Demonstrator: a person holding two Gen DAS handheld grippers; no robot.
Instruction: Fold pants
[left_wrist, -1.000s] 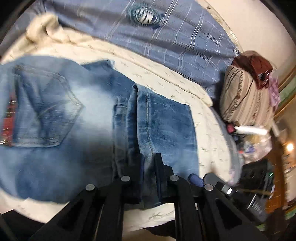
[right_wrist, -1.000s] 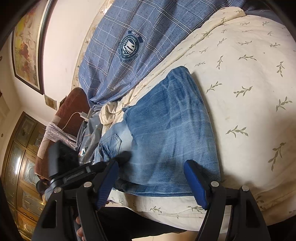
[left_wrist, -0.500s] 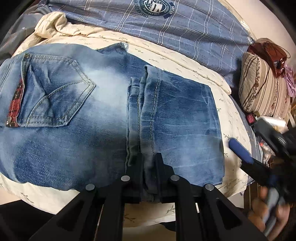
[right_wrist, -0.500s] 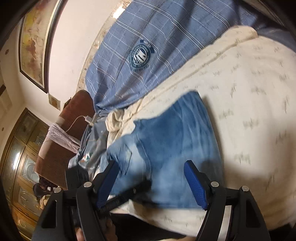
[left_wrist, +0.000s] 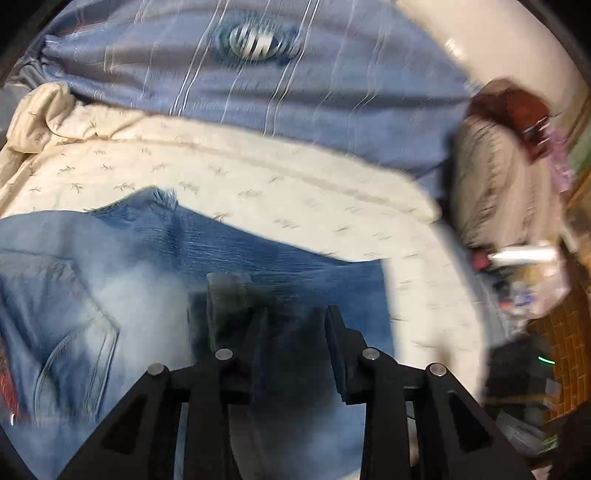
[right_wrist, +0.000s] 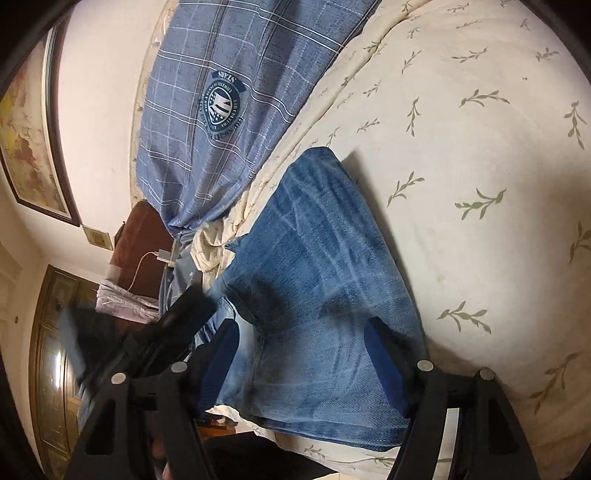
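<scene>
Left gripper (left_wrist: 295, 328) jaws just opening, folded jeans (right_wrist: 325, 295) edge loose between them, likely releasing finished fold on bed (right_wrist: 480, 166). Right gripper (right_wrist: 303, 362) jaws wide, empty, lower frame.

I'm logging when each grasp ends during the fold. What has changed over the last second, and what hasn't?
The left gripper, earlier clamped on the folded edge of the jeans, has just been opening its jaws; denim lies between them, no longer pinched. The fold now lies flat on the cream bedspread. The right gripper stays open over the jeans, holding nothing. The blue plaid cover is unchanged.
</scene>
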